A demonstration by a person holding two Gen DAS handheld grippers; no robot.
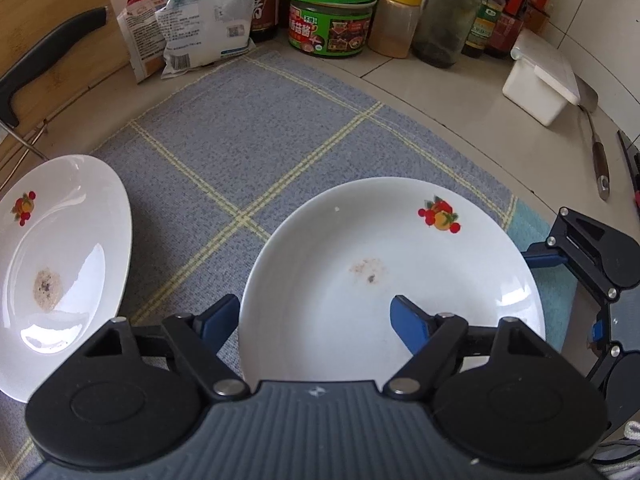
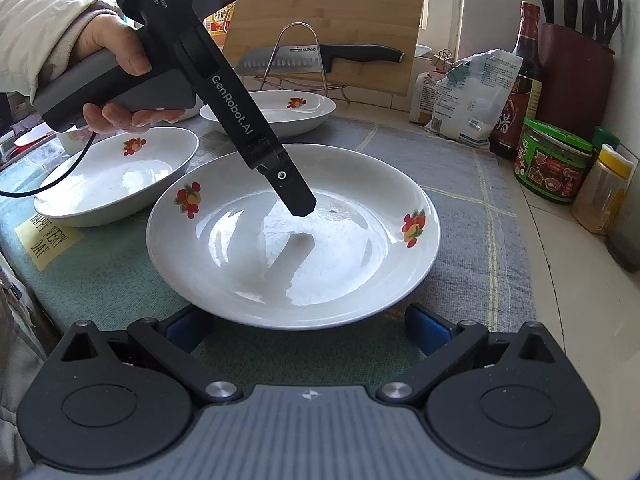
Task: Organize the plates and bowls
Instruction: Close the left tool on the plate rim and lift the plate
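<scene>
A white plate with fruit decals point(image 1: 400, 264) lies on the grey checked cloth point(image 1: 256, 152); it also shows in the right wrist view point(image 2: 292, 248). My left gripper point(image 1: 316, 316) is open, one finger over the plate's inside and one outside its near rim; in the right wrist view it hangs above the plate's middle point(image 2: 298, 200). My right gripper point(image 2: 308, 326) is open and empty, low at the plate's near edge; it also shows in the left wrist view point(image 1: 592, 264). A second plate point(image 1: 56, 264) lies at the left. Two more white dishes point(image 2: 116, 176) point(image 2: 288, 114) sit behind.
Jars and bottles point(image 1: 332, 20), bagged goods point(image 1: 200, 20) and a white box point(image 1: 540, 80) line the back of the counter. A knife point(image 2: 320, 58) rests on a rack before a wooden board point(image 2: 332, 20). A knife block point(image 2: 576, 68) stands at the right.
</scene>
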